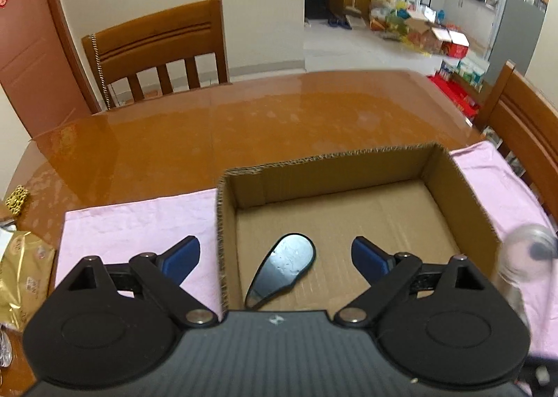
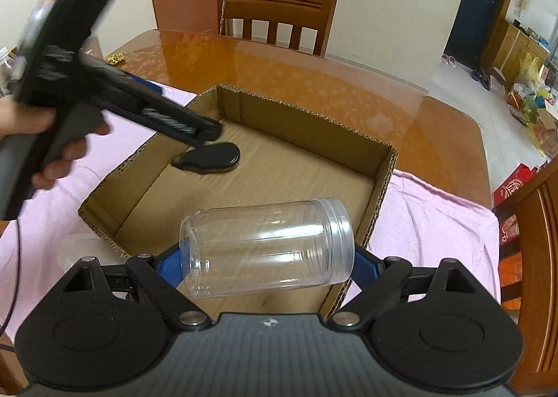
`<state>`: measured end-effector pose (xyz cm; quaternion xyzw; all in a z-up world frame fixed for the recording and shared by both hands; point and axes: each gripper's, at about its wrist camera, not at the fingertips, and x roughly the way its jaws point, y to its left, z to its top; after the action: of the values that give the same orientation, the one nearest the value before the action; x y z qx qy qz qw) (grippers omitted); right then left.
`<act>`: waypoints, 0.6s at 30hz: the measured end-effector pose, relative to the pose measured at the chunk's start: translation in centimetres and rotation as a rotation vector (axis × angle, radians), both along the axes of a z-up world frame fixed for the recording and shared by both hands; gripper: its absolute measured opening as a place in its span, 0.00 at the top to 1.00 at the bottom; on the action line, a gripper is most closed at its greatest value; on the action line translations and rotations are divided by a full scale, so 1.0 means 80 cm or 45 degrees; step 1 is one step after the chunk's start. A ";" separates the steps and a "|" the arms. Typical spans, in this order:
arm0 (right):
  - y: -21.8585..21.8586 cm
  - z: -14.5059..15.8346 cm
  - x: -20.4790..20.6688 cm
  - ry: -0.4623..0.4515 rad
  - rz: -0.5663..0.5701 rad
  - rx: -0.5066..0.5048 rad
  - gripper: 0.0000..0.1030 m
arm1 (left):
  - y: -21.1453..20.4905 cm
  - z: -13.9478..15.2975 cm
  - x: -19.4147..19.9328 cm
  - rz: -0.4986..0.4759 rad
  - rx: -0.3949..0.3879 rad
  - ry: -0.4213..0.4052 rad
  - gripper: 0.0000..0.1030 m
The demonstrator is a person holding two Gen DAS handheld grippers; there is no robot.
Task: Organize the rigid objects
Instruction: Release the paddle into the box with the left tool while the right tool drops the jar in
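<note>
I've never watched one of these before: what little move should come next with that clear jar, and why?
Probably lower the right gripper a little and open it. It holds the clear jar sideways, over the near end of the cardboard box. The black mirror lies toward the far left of the floor, under the open left gripper, so the near part looks bare.

A shallow, open-topped brown cardboard box (image 2: 380, 166) sits on a pink cloth. Flat on its floor, near the left wall, lies a black teardrop-shaped mirror (image 1: 284, 266), glossy face up, its narrow end toward the near edge. A clear, lidless cylindrical plastic jar (image 2: 265, 245) is held on its side above the box's near-right corner, threaded mouth pointing right, clamped end to end between blue pads.
</note>
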<state>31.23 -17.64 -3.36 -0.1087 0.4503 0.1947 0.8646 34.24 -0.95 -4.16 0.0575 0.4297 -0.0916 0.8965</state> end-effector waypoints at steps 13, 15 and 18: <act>0.022 -0.007 0.083 -0.062 -0.032 0.006 0.00 | 0.062 0.029 -0.088 0.160 -0.035 -0.082 0.03; 0.025 -0.005 0.082 -0.076 -0.017 -0.003 0.00 | 0.066 0.027 -0.100 0.171 -0.037 -0.074 0.03; 0.025 -0.003 0.076 -0.086 -0.006 -0.011 0.00 | 0.066 0.026 -0.115 0.183 0.000 -0.077 0.03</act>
<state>37.29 -15.60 -3.59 -0.1178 0.4218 0.1870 0.8793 25.03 4.35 -2.08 0.0292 0.4056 -0.0250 0.9133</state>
